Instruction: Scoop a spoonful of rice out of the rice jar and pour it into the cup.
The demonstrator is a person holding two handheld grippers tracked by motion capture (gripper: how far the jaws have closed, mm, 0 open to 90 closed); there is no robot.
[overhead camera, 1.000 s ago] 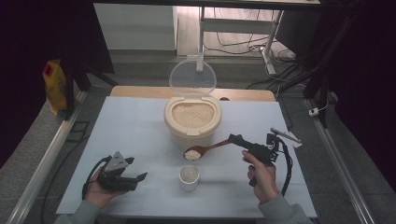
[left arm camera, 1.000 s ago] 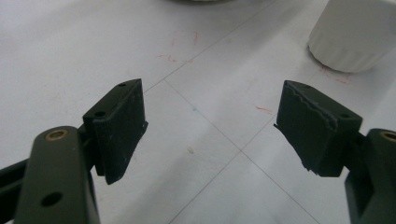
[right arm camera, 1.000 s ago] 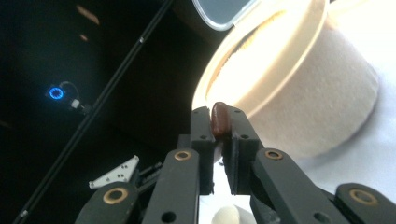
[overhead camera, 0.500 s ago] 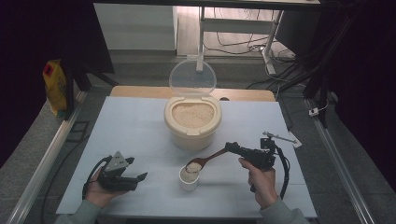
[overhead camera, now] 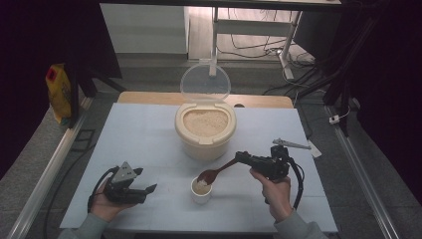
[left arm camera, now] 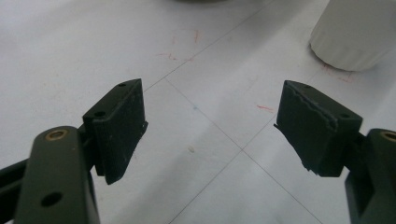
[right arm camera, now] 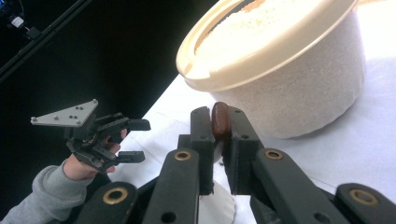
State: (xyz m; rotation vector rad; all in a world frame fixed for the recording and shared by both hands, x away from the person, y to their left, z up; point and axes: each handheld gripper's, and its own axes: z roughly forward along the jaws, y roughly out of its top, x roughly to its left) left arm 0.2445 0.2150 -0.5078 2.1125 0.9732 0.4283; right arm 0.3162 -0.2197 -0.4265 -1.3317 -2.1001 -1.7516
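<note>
Right claw (overhead camera: pixel 244 158) clamped on handle of a brown wooden spoon (overhead camera: pixel 215 172); right gripper view shows the handle end (right arm camera: pixel 220 119) pinched between the two black jaws. Spoon slopes down toward the desk's near edge, bowl right over the small white cup (overhead camera: pixel 201 190), looks like it touches or hovers just above the rim, cannot tell which. Cup has rice in it. Probably tipping a scoop into the cup, hence the downward tilt and grip far back on the handle for reach.

Rice container (overhead camera: pixel 205 129) sits mid-desk, toward the far edge, full of rice, clear lid (overhead camera: pixel 205 83) flipped upright behind so the opening stays free for scooping. Cup is placed just in front of the container, toward the near edge, short carry for the spoon.

Left claw (overhead camera: pixel 141 188) spread apart, holding nothing, resting near the desk's near-left corner in the person's left hand (overhead camera: pixel 107 205). Left gripper view: both pads apart over bare desk (left arm camera: pixel 210 121), cup's side (left arm camera: pixel 357 32) at the upper right, well clear of the jaws. Looks parked out of the way, idle.

Spoon sits wholly with the right claw, well apart from the left one. A yellow bag (overhead camera: pixel 58 89) stands off the desk beyond its left edge.
</note>
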